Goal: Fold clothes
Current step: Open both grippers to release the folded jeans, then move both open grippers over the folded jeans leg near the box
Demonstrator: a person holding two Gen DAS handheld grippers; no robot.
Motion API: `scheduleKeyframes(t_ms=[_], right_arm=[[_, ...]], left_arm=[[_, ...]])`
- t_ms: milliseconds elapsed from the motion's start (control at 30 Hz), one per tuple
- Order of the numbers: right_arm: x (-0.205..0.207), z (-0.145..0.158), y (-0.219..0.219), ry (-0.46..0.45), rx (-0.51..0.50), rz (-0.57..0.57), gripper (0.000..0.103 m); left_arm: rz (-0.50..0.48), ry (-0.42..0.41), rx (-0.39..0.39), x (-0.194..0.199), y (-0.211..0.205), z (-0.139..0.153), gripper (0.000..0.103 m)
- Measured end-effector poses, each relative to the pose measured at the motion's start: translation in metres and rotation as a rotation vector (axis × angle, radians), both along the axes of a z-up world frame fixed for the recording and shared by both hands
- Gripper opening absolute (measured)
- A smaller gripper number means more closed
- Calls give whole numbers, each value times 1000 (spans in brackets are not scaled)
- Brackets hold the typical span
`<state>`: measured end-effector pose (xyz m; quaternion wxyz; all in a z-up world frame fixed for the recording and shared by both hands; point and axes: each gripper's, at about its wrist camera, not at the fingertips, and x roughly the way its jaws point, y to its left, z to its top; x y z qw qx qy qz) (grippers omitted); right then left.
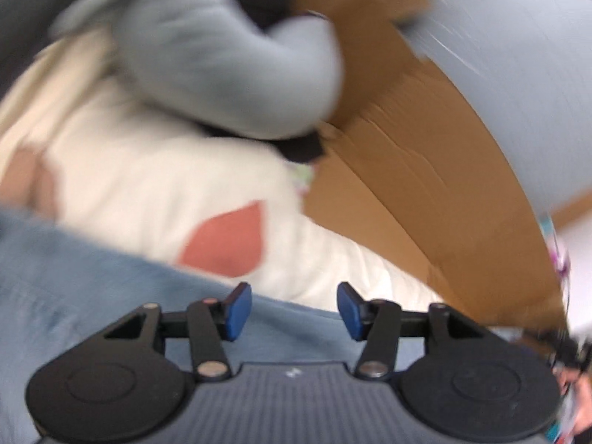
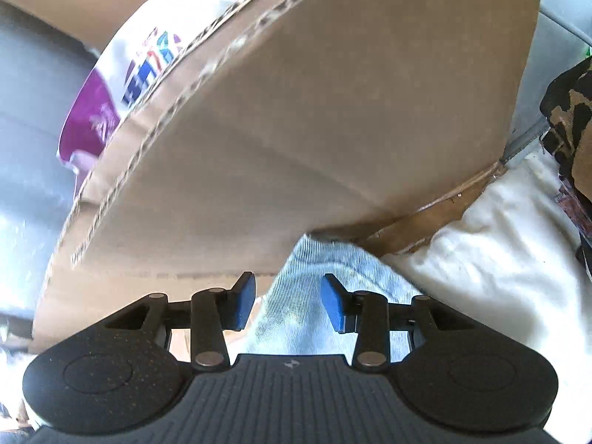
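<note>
The left wrist view is blurred. A light blue denim garment (image 1: 92,288) lies under my left gripper (image 1: 294,309), whose blue pads stand apart with nothing pinched between them. Beyond it is a cream cloth with a red patch (image 1: 225,240), and a grey garment (image 1: 222,59) is bunched further back. In the right wrist view a strip of the light blue denim (image 2: 307,296) runs between the pads of my right gripper (image 2: 288,303); the pads stand clear of it, open. The denim's far end reaches a cardboard box (image 2: 296,118).
A cardboard box wall (image 1: 425,185) rises to the right of the left gripper. A white and purple printed bag (image 2: 111,85) sits in the box. Cream cloth (image 2: 499,244) spreads right of the denim. A dark patterned fabric (image 2: 569,118) hangs at the right edge.
</note>
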<state>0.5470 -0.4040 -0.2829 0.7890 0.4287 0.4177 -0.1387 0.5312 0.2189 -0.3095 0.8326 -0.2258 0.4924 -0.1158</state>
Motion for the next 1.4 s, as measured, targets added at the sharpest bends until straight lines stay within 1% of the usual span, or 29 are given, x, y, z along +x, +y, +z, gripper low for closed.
scheduleKeyframes(t_ms=[133, 300, 500, 633, 667, 767, 900, 967, 1033, 1067, 1100, 1133, 1167, 1300, 1400], right_arm=[[0, -10, 8, 47, -38, 42, 46], [-7, -19, 12, 82, -62, 73, 46], [-24, -20, 23, 65, -89, 128, 46], [-42, -22, 34, 40, -105, 169, 46], [-48, -22, 38, 37, -107, 178, 46], [-67, -17, 48, 22, -113, 208, 46], [-102, -12, 59, -6, -132, 239, 47], [-119, -14, 62, -1, -144, 245, 47], [-132, -14, 60, 8, -150, 241, 47], [-134, -16, 58, 14, -151, 235, 47], [-136, -18, 57, 20, -151, 228, 47], [-149, -5, 60, 25, -151, 222, 47], [-157, 2, 63, 29, -150, 220, 47], [-170, -5, 64, 40, -144, 219, 47], [-175, -12, 66, 42, -127, 214, 47]], left_arm=[[-174, -26, 51, 16, -40, 1, 56], [-360, -44, 95, 21, -80, -3, 57], [-538, -90, 152, 18, -120, -15, 57], [-671, -139, 220, 16, -152, -24, 57], [-697, -133, 231, 15, -158, -27, 56], [-741, -126, 296, 10, -176, -32, 54], [-840, -161, 374, 5, -195, -33, 54], [-888, -168, 410, 5, -205, -36, 54], [-940, -198, 472, 3, -213, -40, 52], [-964, -203, 483, 3, -218, -42, 51], [-986, -204, 486, 2, -221, -45, 45], [-1007, -207, 491, 1, -224, -47, 42], [-1025, -216, 503, 0, -228, -49, 42], [-1051, -226, 535, -2, -234, -57, 40], [-1042, -237, 559, -3, -233, -60, 29]])
